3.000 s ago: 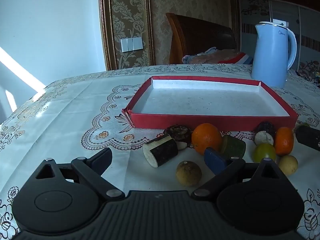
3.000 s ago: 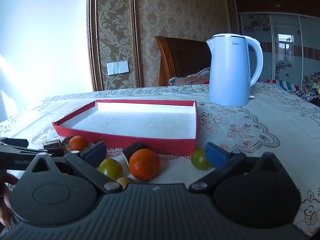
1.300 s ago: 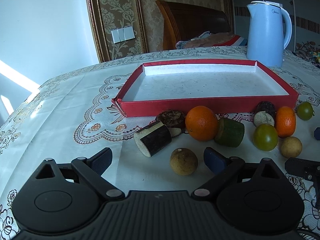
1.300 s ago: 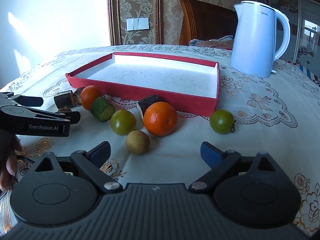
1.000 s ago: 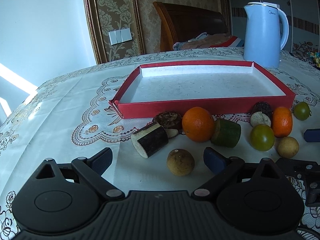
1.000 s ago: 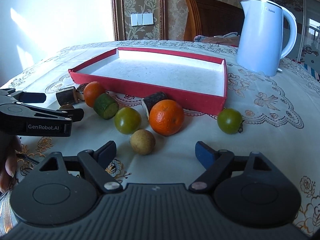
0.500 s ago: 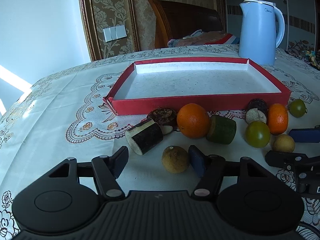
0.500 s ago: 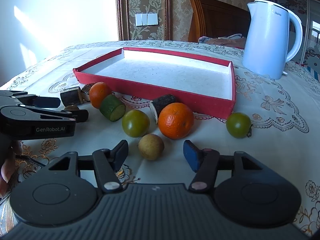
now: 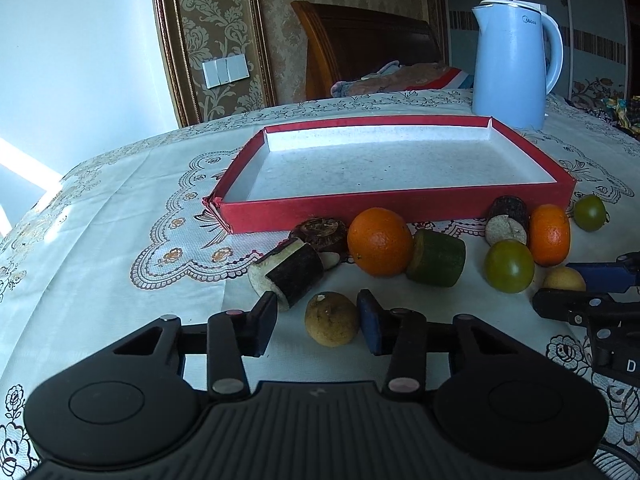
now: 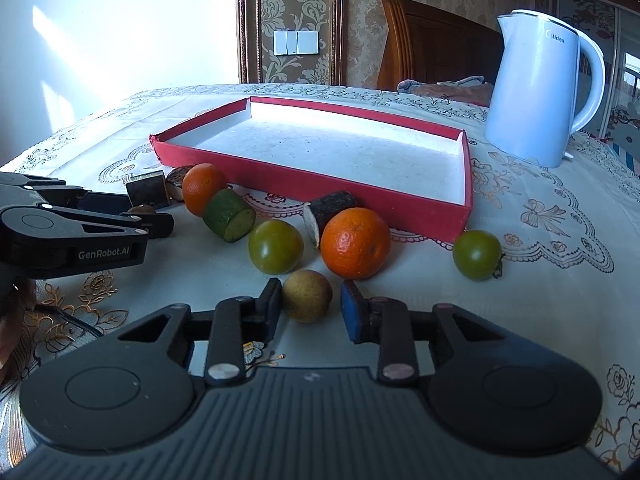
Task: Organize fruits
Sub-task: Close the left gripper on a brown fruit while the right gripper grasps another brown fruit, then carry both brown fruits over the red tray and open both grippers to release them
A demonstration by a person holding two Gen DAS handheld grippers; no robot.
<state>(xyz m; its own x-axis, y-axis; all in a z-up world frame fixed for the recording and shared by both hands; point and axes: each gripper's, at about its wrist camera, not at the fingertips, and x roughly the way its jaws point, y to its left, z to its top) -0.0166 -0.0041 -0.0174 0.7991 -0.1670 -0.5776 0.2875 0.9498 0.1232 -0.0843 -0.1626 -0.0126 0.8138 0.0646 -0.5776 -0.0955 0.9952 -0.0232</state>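
Note:
An empty red tray [image 9: 320,210] [image 10: 360,190] lies on the tablecloth, with fruit pieces in a row before its near wall. My left gripper [image 9: 318,318] is partly closed around a brown round fruit [image 9: 331,319]; small gaps show on both sides. My right gripper [image 10: 310,308] is partly closed around a yellowish round fruit [image 10: 307,295], with its left pad touching it. Nearby lie oranges [image 9: 379,242] [image 10: 355,243], green tomatoes [image 9: 509,266] [image 10: 275,246] [image 10: 477,255], a green cylinder piece [image 9: 437,258] [image 10: 229,216] and dark cut pieces [image 9: 288,276] [image 10: 326,212].
A light blue kettle [image 9: 514,62] [image 10: 540,92] stands behind the tray's right corner. A wooden chair [image 9: 360,48] with cloth on it stands beyond the table. Each gripper shows at the edge of the other's view: the right one [image 9: 592,280], the left one [image 10: 92,216].
Both grippers have moved forward and lower, and their jaws have narrowed from wide open until each brackets a small round fruit.

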